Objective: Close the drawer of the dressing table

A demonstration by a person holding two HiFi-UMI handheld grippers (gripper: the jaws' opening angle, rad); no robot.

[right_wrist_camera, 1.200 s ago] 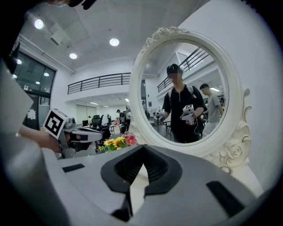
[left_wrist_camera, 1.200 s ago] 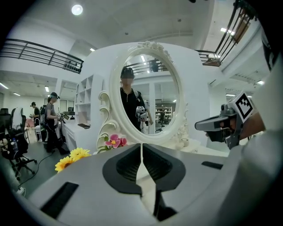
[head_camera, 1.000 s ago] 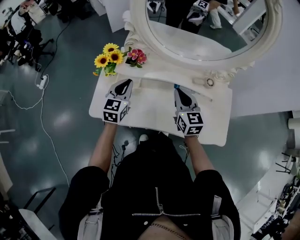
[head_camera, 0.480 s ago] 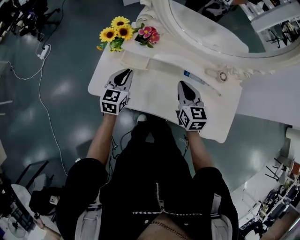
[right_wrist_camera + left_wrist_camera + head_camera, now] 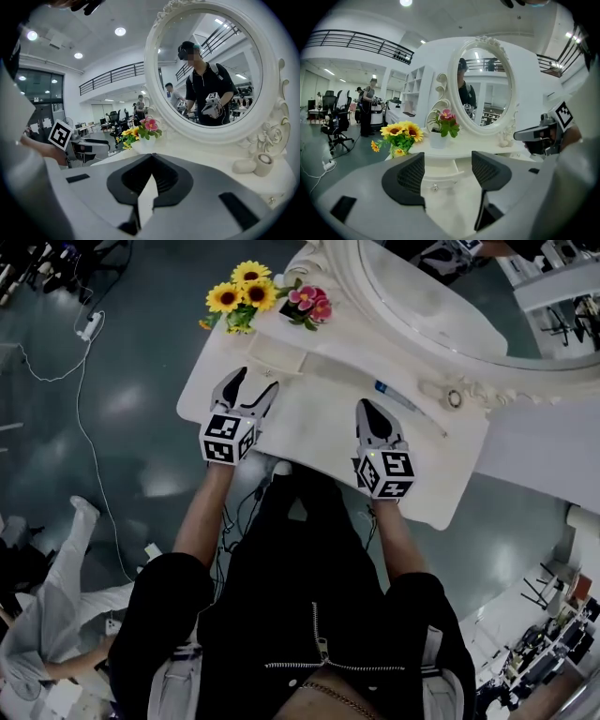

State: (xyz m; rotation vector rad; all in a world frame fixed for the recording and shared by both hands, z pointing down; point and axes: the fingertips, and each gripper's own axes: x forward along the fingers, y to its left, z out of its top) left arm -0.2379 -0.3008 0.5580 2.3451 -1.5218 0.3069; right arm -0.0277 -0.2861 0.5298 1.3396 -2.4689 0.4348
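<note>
Left gripper (image 5: 250,386), pinched earlier, jaws opening, empty, above white dressing table (image 5: 314,432); right gripper (image 5: 368,409) pressed together; glossy grey floor (image 5: 131,404).

1. White dressing table (image 5: 319,427), with an oval mirror (image 5: 441,306) along its far side.
2. Far left: sunflowers (image 5: 239,298), with pink flowers (image 5: 312,304) just beside them.
3. Small drawer (image 5: 272,357) pulled out near the flowers.
4. Far right: ring-shaped thing (image 5: 455,398).

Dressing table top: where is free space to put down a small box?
Bare: the middle of the tabletop, between the open drawer and the right gripper; also its right front corner beyond that gripper. Crowded: the back ledge, with sunflowers and pink flowers.
</note>
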